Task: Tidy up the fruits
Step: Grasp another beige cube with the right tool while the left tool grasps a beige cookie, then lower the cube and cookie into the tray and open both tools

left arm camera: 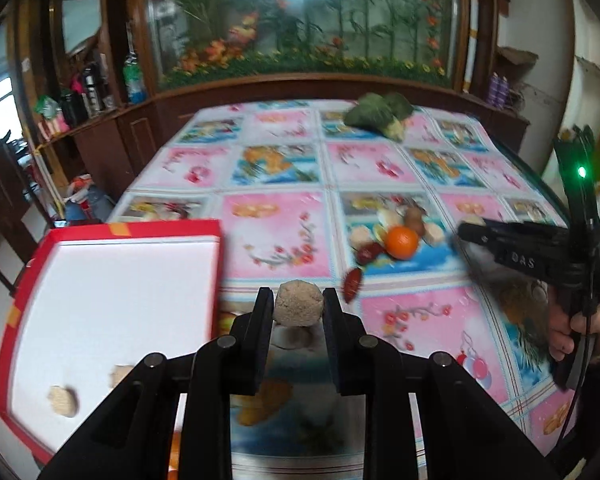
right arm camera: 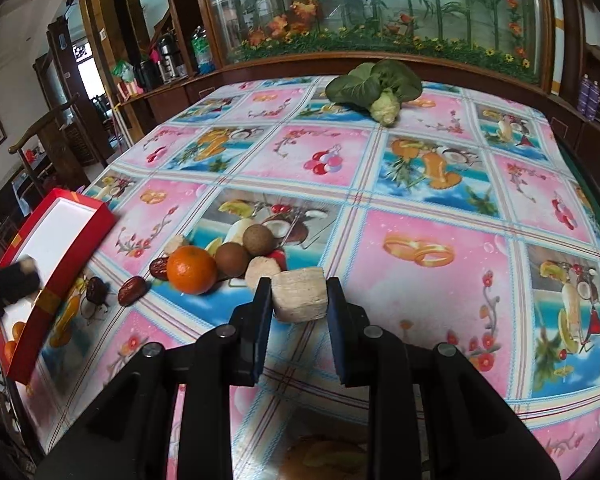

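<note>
My left gripper (left arm camera: 298, 294) is shut on a round beige cake (left arm camera: 299, 304), held just right of the red box (left arm camera: 140, 229). Two more beige cakes (left arm camera: 63, 400) lie on the box's white floor. My right gripper (right arm camera: 299, 284) is shut on a beige cylinder-shaped cake (right arm camera: 299, 295) above the tablecloth. Just beyond it sits a cluster: an orange (right arm camera: 191, 269), two brown round fruits (right arm camera: 231, 258), another beige cake (right arm camera: 262, 270) and dark red dates (right arm camera: 133, 290). In the left wrist view the right gripper (left arm camera: 470, 232) reaches in from the right, close to the orange (left arm camera: 401, 242).
A leafy green vegetable (right arm camera: 374, 84) lies at the table's far edge. The fruit-print tablecloth (right arm camera: 420, 280) covers the whole table. Behind it stands a wooden cabinet with a glass panel of artificial plants (right arm camera: 380, 8). A hand (left arm camera: 580, 328) holds the right gripper's handle.
</note>
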Action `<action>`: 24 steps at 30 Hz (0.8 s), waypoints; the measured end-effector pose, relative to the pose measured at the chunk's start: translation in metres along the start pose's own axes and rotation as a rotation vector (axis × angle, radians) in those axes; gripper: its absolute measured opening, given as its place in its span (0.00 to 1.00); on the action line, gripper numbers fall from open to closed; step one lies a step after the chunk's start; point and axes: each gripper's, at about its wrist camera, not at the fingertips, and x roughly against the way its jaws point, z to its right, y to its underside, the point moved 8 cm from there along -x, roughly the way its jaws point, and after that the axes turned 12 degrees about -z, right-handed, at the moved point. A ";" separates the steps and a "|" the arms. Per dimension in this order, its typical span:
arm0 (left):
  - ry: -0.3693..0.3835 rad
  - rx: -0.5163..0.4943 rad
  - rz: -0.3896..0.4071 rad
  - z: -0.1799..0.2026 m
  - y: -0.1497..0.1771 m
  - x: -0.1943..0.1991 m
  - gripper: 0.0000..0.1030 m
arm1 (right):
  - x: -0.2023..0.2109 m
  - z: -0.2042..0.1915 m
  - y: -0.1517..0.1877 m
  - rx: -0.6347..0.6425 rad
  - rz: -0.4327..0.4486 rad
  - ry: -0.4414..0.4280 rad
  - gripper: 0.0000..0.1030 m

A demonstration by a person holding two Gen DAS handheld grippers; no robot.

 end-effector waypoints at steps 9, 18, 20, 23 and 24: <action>0.010 0.038 0.010 -0.013 0.003 0.005 0.23 | 0.001 0.011 -0.002 -0.085 0.021 -0.040 0.27; -0.016 0.102 0.065 -0.052 0.007 0.030 0.23 | 0.018 -0.035 -0.007 -0.139 0.083 -0.228 0.28; -0.042 0.127 0.080 -0.070 0.009 0.035 0.23 | 0.020 -0.058 -0.009 -0.126 0.098 -0.270 0.28; -0.083 0.174 0.097 -0.101 0.013 0.042 0.23 | 0.021 -0.098 -0.015 -0.094 0.122 -0.327 0.28; -0.097 0.186 0.100 -0.109 0.015 0.044 0.23 | 0.020 -0.111 -0.016 -0.083 0.126 -0.344 0.28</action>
